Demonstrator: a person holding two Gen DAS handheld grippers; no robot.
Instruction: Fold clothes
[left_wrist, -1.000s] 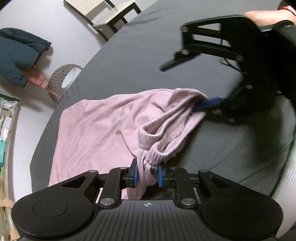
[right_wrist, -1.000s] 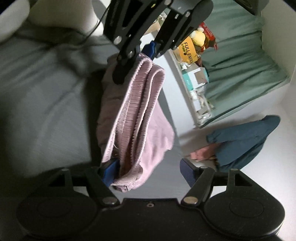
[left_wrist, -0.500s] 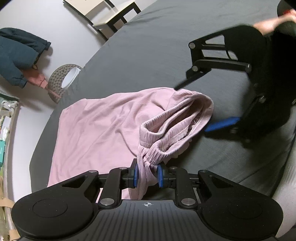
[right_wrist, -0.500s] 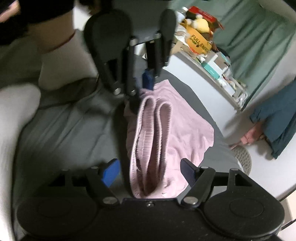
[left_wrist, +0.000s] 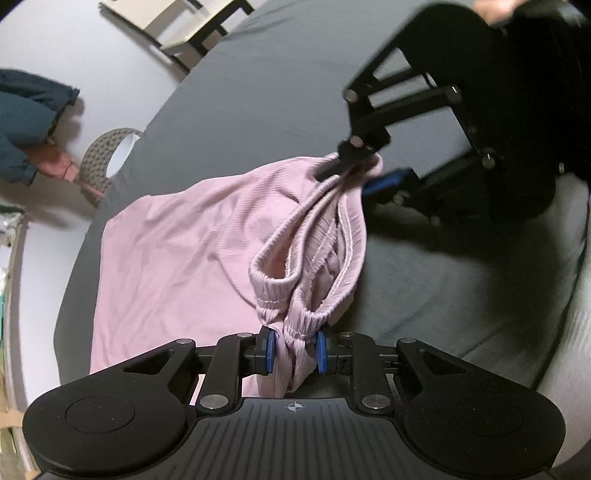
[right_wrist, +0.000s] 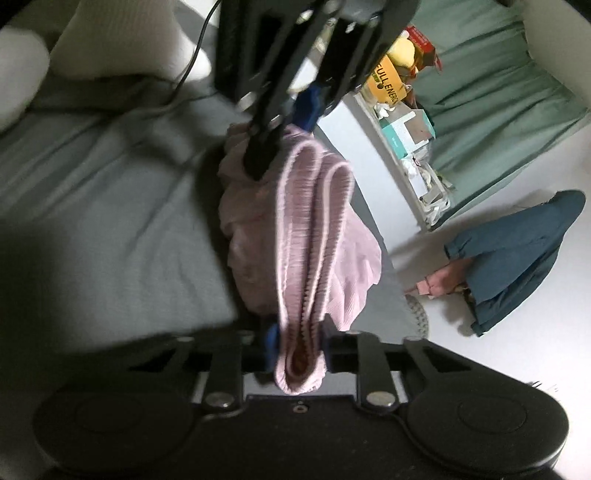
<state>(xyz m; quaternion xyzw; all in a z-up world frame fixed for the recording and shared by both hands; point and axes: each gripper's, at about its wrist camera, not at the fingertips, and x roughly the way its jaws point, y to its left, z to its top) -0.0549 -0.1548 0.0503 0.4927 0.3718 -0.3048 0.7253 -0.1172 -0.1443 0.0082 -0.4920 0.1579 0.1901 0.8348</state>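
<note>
Left tongs (left_wrist: 293, 350), nearest in the left wrist view, clamped on the gathered elastic waistband of the pink garment (left_wrist: 192, 251); blue pads (left_wrist: 269, 350) pressing the bunched fabric from both sides. Beyond, the garment spreads flat over the dark grey bed (left_wrist: 258, 92), its waistband lifted and stretched between the two tools. Right tongs (right_wrist: 297, 350), having just closed, gripping the opposite end of the waistband; the frame is blurred, so the exact hold appears firm but is not sharp. Farther off, beside the bed: a round woven item (left_wrist: 107, 158) on the pale floor, a dark blue garment (right_wrist: 517, 251), green curtains (right_wrist: 498, 92).
</note>
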